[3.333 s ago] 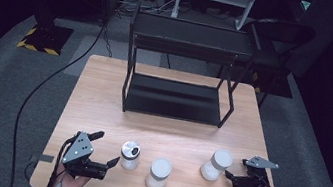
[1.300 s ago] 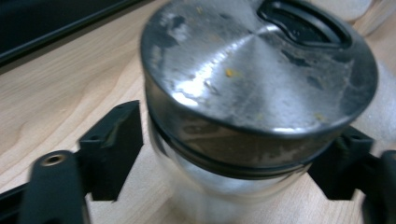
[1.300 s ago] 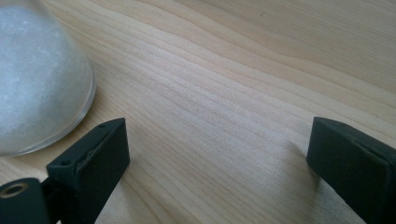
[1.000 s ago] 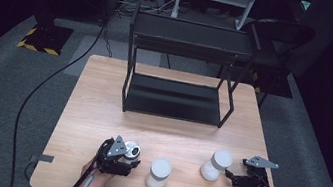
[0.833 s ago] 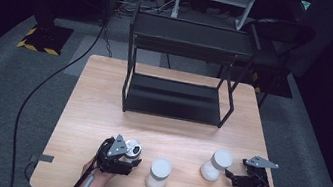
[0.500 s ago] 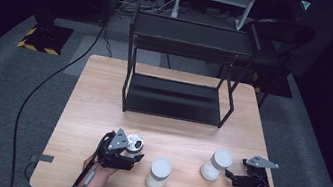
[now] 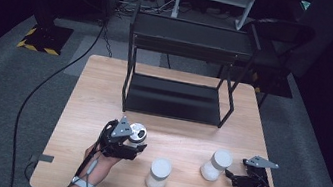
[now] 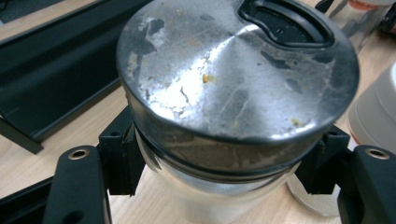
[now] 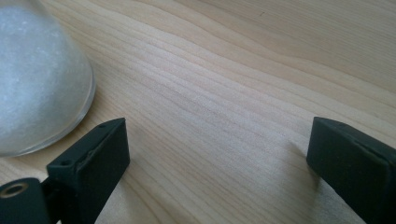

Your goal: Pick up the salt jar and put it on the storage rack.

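Observation:
My left gripper [image 7: 132,141] is shut on a glass shaker with a worn metal lid [image 7: 137,131] and holds it a little above the wooden table [image 7: 98,93]. In the left gripper view the lid [image 8: 233,79] tilts toward the camera, and both black pads [image 8: 122,158] press on the glass just under it. My right gripper [image 7: 231,176] rests open at the table's front right. Its jaws stand wide over bare wood [image 9: 217,154], just right of a white-filled jar [image 7: 215,164] [image 9: 37,79] that it does not touch.
A second white jar [image 7: 159,173] stands between the two grippers near the front edge, its side close by the shaker [image 8: 376,112]. A black two-level rack [image 7: 184,50] stands on the far half of the table. A cable [image 7: 49,85] trails on the floor at the left.
The left gripper moved in from the front left, closed on the shaker and has lifted it, carrying it slightly toward the rack. The right gripper and both white jars kept still.

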Available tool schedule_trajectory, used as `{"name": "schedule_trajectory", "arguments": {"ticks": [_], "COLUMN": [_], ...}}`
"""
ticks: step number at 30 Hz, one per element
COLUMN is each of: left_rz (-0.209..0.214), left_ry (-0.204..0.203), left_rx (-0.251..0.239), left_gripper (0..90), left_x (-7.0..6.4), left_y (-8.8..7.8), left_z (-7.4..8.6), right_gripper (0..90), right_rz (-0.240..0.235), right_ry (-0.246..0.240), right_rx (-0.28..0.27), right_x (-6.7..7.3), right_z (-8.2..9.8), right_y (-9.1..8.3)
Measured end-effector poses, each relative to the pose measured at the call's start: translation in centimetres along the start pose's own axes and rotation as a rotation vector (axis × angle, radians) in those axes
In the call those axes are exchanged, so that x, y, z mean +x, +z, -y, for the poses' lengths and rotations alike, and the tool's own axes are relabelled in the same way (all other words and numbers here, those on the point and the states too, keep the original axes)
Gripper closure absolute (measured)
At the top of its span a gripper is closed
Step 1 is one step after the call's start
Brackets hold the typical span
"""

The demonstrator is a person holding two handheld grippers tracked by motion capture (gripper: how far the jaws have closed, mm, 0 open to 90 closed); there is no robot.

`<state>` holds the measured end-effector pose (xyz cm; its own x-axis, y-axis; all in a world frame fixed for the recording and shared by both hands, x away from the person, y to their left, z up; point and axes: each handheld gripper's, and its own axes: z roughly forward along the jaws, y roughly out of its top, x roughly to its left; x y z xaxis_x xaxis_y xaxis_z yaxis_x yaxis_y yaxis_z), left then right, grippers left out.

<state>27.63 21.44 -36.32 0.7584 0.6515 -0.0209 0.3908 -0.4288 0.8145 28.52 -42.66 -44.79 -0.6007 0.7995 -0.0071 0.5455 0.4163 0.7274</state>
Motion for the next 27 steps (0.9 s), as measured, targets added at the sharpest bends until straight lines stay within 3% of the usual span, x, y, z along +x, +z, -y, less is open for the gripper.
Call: {"name": "schedule_trajectory", "arguments": {"ticks": [14,27], "left_rz": [0.01,0.027], "left_ry": [0.038,0.064], "left_rx": [0.018,0.029], "left_gripper": [30.0,29.9], "left_x": [1.6,3.5], "left_y": [0.0,1.4], "left_z": [-4.6,-8.9], "right_gripper": [5.7,5.9], "right_rz": [0.0,0.0], "right_ry": [0.0,0.001], "right_rx": [0.0,0.0], "right_x": [0.0,0.0], "right_z": [0.0,0.0], "right_y": [0.0,0.0]}}
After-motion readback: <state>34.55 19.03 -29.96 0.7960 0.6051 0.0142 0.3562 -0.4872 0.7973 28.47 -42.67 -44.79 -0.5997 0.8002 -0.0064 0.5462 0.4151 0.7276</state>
